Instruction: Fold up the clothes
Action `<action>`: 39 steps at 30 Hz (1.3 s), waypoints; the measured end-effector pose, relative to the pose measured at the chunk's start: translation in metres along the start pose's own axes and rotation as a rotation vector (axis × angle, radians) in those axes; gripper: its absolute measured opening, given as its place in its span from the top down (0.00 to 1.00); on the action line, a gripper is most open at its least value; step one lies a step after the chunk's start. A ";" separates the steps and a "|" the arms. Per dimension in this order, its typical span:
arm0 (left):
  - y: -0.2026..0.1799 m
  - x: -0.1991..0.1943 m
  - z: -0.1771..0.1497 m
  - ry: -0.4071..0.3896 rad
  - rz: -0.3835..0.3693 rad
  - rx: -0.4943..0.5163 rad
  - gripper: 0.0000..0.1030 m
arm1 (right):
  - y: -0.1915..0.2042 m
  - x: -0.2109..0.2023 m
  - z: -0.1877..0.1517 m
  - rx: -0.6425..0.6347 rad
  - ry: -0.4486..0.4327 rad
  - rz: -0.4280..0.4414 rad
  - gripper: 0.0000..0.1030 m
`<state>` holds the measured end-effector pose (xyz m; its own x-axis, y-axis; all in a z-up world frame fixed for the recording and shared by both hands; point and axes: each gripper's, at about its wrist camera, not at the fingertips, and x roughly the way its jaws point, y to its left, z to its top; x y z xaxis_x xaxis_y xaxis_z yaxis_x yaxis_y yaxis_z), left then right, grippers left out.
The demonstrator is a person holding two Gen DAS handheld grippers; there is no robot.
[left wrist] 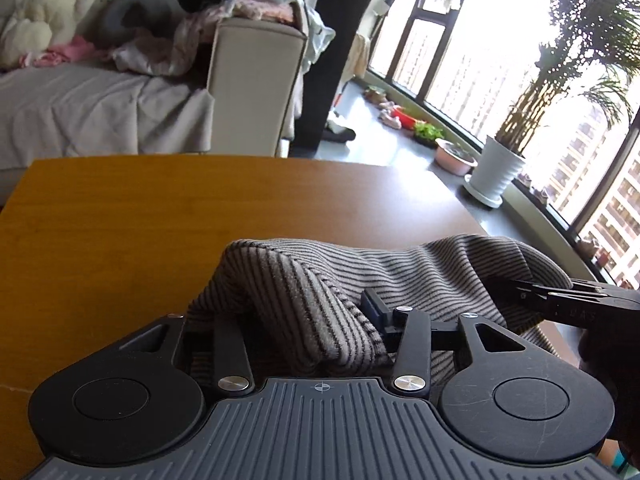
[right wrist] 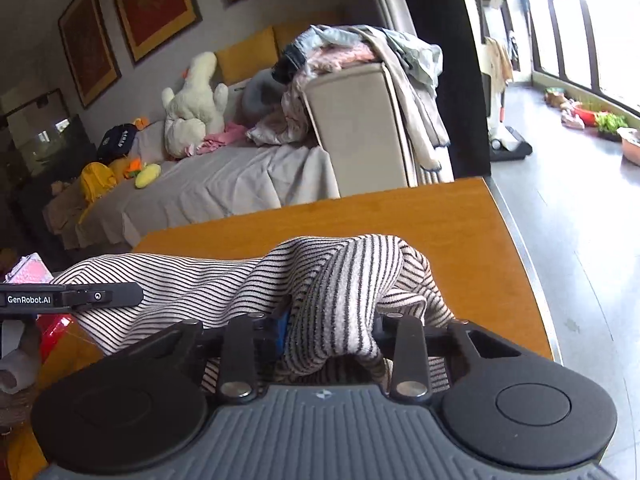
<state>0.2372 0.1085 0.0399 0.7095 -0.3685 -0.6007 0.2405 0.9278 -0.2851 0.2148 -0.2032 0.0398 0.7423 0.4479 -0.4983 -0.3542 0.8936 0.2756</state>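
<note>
Two wrist views over a wooden table (left wrist: 120, 232) in a living room. Striped garment (left wrist: 400, 276), thin dark lines on pale knit, bunched and lifted above the tabletop, slung between both tools. Left gripper (left wrist: 320, 320) clamped on a thick fold of the fabric, cloth filling the gap between its fingers and draping over the near linkages. Right gripper (right wrist: 332, 332) likewise closed on a gathered hump of the same garment (right wrist: 352, 280), a blue pad just visible at the inner finger. Each tool also seen from the other's camera: right one entering at the edge of the left view, left one at the edge of the right view, both touching the cloth. Fabric apparently soft, light and stretchy, sagging freely between the two grips, so likely to slump and crease rather than hold a fold by itself; not fragile, little risk of slipping given the ribbed knit. Best held at seams, hems or corners rather than mid-panel bunches, with both grips pulled apart to flatten before laying down. Exact part held, sleeve or hem, not discernible. Beyond the table: sofa (right wrist: 224, 196) with plush toy (right wrist: 196, 100), heap of other clothes (right wrist: 360, 52) on its armrest, potted plant (left wrist: 500, 168) by the windows.
</note>
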 end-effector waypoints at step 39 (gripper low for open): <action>-0.035 -0.030 -0.072 0.008 -0.124 -0.102 0.04 | -0.003 -0.029 -0.065 -0.143 0.056 -0.346 0.00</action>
<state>0.1597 0.0825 0.0140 0.6731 -0.4803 -0.5624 0.2565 0.8648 -0.4316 0.1576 -0.2175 0.0004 0.8012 0.1162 -0.5870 -0.1667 0.9855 -0.0326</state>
